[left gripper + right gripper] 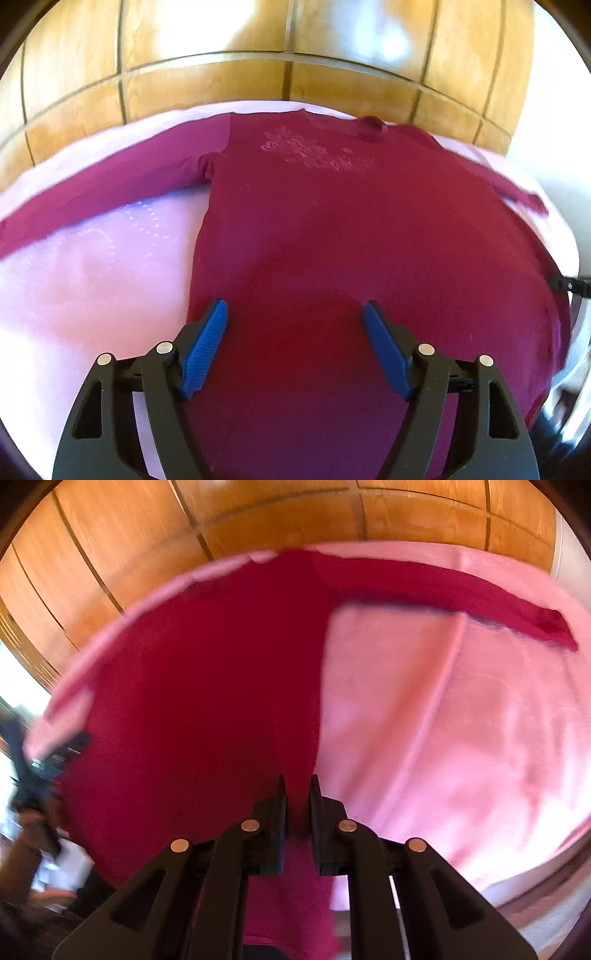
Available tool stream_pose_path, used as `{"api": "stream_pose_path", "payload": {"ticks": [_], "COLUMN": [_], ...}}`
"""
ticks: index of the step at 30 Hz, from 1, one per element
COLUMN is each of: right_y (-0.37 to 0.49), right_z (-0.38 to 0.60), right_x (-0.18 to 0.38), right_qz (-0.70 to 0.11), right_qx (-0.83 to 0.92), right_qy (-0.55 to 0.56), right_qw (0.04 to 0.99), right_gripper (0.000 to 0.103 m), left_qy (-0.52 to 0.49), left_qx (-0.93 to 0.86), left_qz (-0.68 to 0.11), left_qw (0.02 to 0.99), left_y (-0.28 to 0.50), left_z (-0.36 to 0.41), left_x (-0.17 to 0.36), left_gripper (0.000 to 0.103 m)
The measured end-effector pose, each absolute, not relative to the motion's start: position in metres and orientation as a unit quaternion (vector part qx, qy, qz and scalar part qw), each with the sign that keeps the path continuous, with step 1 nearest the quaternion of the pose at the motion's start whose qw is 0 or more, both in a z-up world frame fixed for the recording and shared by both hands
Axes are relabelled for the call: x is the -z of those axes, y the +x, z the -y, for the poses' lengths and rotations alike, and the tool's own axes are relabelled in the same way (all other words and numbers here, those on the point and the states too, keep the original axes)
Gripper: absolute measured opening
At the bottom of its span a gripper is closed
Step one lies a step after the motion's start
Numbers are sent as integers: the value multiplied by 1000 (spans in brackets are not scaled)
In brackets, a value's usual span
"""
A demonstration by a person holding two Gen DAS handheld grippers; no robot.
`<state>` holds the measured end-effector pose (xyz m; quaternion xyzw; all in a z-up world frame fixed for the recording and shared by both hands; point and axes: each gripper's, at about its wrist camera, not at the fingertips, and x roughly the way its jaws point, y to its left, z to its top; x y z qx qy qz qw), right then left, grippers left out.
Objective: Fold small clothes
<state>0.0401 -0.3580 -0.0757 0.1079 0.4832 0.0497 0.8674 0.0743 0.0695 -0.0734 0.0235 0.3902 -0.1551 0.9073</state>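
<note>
A dark red long-sleeved shirt point(332, 221) lies flat on a pink cloth point(92, 277), neck away from me, both sleeves spread out. My left gripper point(295, 314) is open with its blue pads point(207, 347) just above the shirt's lower left part, holding nothing. In the right wrist view the shirt point(207, 686) fills the left half, one sleeve point(480, 598) stretching right. My right gripper point(297, 794) is shut on the shirt's lower right edge, red fabric pinched between its black fingers point(277, 812).
The pink cloth point(461, 738) covers the table. Brown tiled floor point(258, 85) lies beyond its far edge. The other gripper point(44, 771) shows blurred at the left of the right wrist view. The table's near right edge point(535, 882) is visible.
</note>
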Motion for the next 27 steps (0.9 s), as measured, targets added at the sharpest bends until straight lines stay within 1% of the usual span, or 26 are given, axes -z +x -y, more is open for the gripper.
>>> {"api": "stream_pose_path", "payload": {"ticks": [4, 7, 9, 11, 12, 13, 14, 15, 16, 17, 21, 25, 27], "right_y": [44, 32, 28, 23, 21, 21, 17, 17, 18, 21, 30, 47, 57], "right_z": [359, 369, 375, 378, 378, 380, 385, 394, 402, 412, 473, 533, 558], "right_x": [80, 80, 80, 79, 76, 73, 69, 64, 62, 60, 62, 68, 71], "right_qz": [-469, -462, -461, -461, -460, -456, -448, -435, -425, -415, -377, -338, -319], "right_qx": [-55, -68, -79, -88, -91, -91, -90, -86, -80, -69, -1, 66, 97], "right_qy": [128, 156, 175, 185, 191, 198, 208, 226, 241, 257, 333, 401, 423], "right_qw": [872, 870, 867, 864, 862, 863, 865, 868, 869, 870, 864, 849, 842], "right_gripper": [11, 17, 24, 35, 39, 46, 49, 49, 52, 53, 54, 54, 53], "left_qy": [22, -13, -25, -27, -24, -20, -14, -4, 2, 5, 0, -16, -25], "left_qx": [144, 135, 126, 126, 126, 128, 132, 136, 139, 144, 154, 143, 140], "left_qz": [-397, -400, -396, -382, -373, -366, -361, -357, -354, -354, -373, -405, -412], "left_qw": [906, 907, 909, 915, 919, 922, 923, 924, 925, 924, 915, 903, 900], "left_y": [68, 65, 64, 64, 66, 68, 71, 76, 80, 84, 112, 134, 139], "left_z": [-80, -89, -88, -80, -75, -70, -63, -54, -48, -42, -21, -15, -16], "left_x": [72, 66, 59, 50, 45, 42, 39, 36, 35, 35, 43, 63, 73], "left_gripper": [75, 75, 75, 75, 75, 75, 77, 81, 81, 81, 81, 82, 89]}}
